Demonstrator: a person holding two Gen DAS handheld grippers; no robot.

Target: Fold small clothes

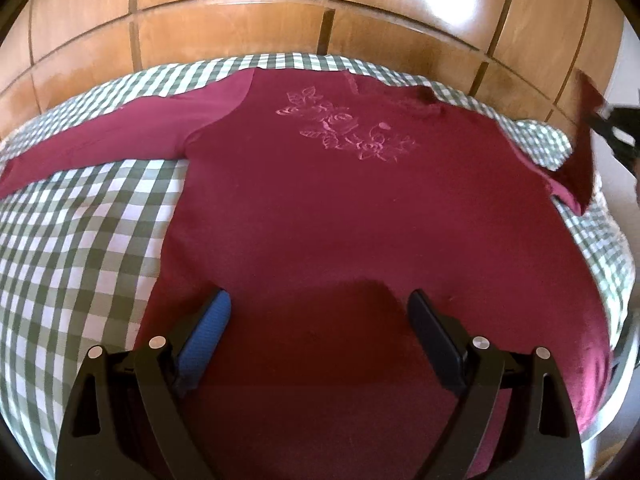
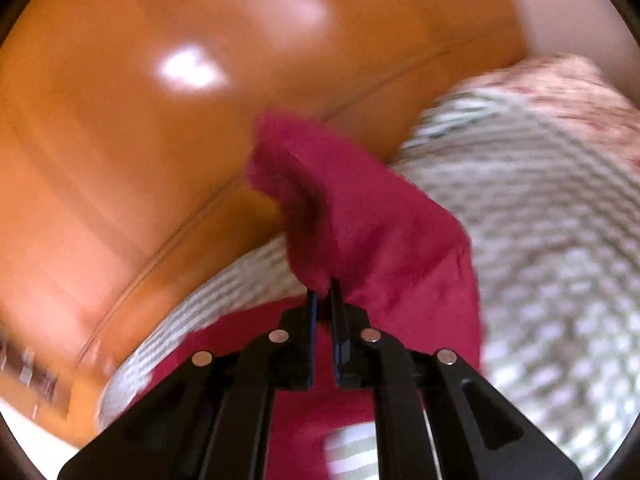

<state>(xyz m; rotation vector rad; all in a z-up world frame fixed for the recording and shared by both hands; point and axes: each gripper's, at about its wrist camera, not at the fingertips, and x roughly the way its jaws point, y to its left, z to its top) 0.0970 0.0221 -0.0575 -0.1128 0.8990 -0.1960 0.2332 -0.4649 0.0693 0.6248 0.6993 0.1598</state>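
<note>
A dark red long-sleeved top (image 1: 340, 208) with a pink embroidered flower lies flat, front up, on a green-and-white checked cloth (image 1: 80, 240). Its left sleeve (image 1: 100, 140) lies stretched out to the left. My left gripper (image 1: 320, 320) is open and empty, hovering just above the top's lower part. My right gripper (image 2: 324, 292) is shut on the top's right sleeve (image 2: 360, 216) and holds it lifted off the cloth. It also shows at the right edge of the left wrist view (image 1: 612, 128) with the raised sleeve (image 1: 580, 152). The right wrist view is blurred.
A glossy wooden panelled wall or headboard (image 1: 280, 12) stands just behind the checked surface. A floral fabric (image 2: 580, 92) lies at the far right of the right wrist view. The checked surface drops away at the right edge (image 1: 616, 248).
</note>
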